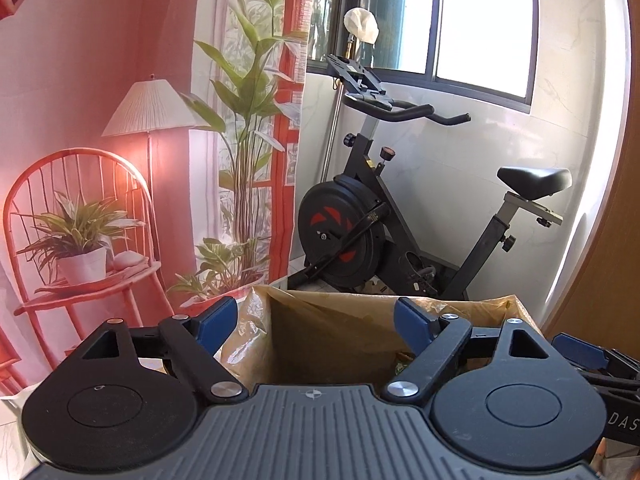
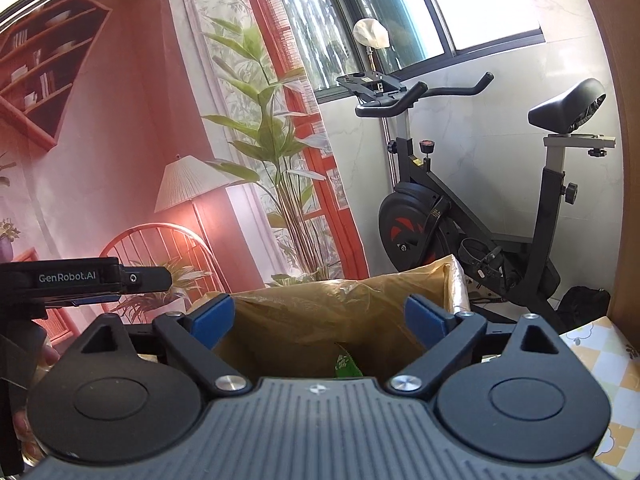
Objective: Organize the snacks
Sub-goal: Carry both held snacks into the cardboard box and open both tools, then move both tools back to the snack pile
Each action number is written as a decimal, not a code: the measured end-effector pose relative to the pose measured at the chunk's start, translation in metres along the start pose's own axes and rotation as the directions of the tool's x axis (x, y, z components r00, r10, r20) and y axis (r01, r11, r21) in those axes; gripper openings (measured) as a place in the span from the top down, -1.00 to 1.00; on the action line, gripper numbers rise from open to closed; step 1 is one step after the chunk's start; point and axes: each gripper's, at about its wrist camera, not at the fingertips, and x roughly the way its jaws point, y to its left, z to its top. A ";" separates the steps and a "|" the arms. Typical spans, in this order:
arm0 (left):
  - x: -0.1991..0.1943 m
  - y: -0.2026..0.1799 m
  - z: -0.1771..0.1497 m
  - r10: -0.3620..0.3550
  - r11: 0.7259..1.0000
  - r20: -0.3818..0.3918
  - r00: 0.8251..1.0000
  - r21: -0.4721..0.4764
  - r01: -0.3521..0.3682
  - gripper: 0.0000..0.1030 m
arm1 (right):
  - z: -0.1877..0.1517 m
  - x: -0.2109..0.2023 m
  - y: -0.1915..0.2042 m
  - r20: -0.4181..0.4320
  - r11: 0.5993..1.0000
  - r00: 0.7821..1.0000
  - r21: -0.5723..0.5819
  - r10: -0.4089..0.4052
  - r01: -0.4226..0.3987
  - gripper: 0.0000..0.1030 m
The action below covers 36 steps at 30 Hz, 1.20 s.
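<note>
Cardboard box with a shiny yellowish plastic lining stands open just in front of both grippers, and each camera looks down into it over its own fingers. The left gripper has its jaws wide apart, the two blue pads standing over the left and right sides of the box mouth, and nothing is between them. The right gripper is also spread wide, with its blue pads apart over the box opening and nothing pressed between them. Down inside the box, in the right wrist view, a green snack packet shows just above the gripper body; only its upper corner is visible. In the left wrist view a small bit of green and brown wrapping lies low in the box near the right finger, too hidden to tell what it is. The two grippers are close side by side: the right one appears at the right edge of the left view, and the left one at the left edge of the right view, with part of a hand below it. Behind the box stands a black exercise bike under a window. To the left hangs a curtain printed with a red chair, a lamp and plants. A checked yellow and white box lies at the right of the right gripper.
</note>
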 end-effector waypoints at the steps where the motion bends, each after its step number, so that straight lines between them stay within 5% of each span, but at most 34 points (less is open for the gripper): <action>1: -0.008 0.004 0.001 0.001 1.000 0.018 1.000 -0.013 -0.001 -0.77 | 0.000 -0.004 0.002 0.005 1.000 1.000 -0.016 -0.004 0.004 -0.91; 11: -0.094 0.069 -0.016 0.037 0.977 0.112 0.993 -0.212 -0.013 -0.87 | -0.015 -0.057 0.004 0.063 0.997 0.997 -0.064 0.050 -0.046 -1.00; 17: -0.141 0.098 -0.048 0.231 0.966 0.134 0.964 -0.151 -0.210 -0.89 | -0.042 -0.080 -0.003 0.059 0.998 0.998 -0.059 0.020 -0.016 -1.00; 22: -0.161 0.110 -0.085 0.286 0.954 0.111 0.952 -0.127 -0.271 -0.89 | -0.072 -0.089 -0.008 0.056 0.992 0.996 -0.098 -0.072 0.077 -1.00; 26: -0.166 0.119 -0.114 0.271 0.951 0.094 0.958 -0.180 -0.251 -0.89 | -0.095 -0.085 -0.012 -0.024 0.984 0.995 -0.152 -0.098 0.093 -0.99; 30: -0.160 0.125 -0.140 0.345 0.920 0.021 0.938 -0.205 -0.334 -0.89 | -0.128 -0.078 -0.012 -0.075 0.958 0.981 -0.239 -0.178 0.155 -0.95; 36: -0.154 0.136 -0.162 0.338 0.918 -0.059 0.939 -0.199 -0.343 -0.88 | -0.181 -0.056 -0.005 -0.193 0.944 0.958 -0.294 -0.211 0.149 -0.90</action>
